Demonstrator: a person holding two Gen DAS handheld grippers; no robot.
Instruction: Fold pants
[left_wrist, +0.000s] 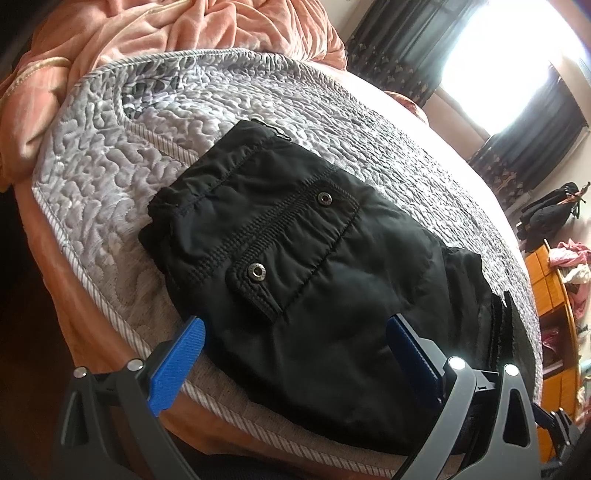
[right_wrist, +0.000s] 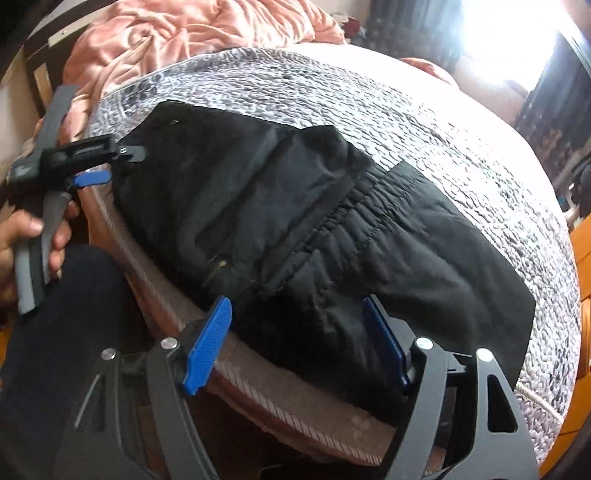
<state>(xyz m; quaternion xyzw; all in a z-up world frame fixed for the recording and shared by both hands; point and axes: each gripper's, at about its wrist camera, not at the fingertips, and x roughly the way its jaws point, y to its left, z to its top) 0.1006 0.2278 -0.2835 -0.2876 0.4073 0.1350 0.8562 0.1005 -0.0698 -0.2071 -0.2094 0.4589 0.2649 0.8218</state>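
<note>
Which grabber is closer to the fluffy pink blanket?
Left. The left gripper sits at the black pants' end nearest the crumpled pink blanket; the right gripper is farther along.

Your left gripper (left_wrist: 295, 328) and right gripper (right_wrist: 297, 325) both hover with jaws spread wide, gripping nothing; your left hand (right_wrist: 26, 240) clasps its handle.

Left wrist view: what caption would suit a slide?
Open left gripper poised at the near edge of folded black pants on a grey quilted bedspread.
</note>
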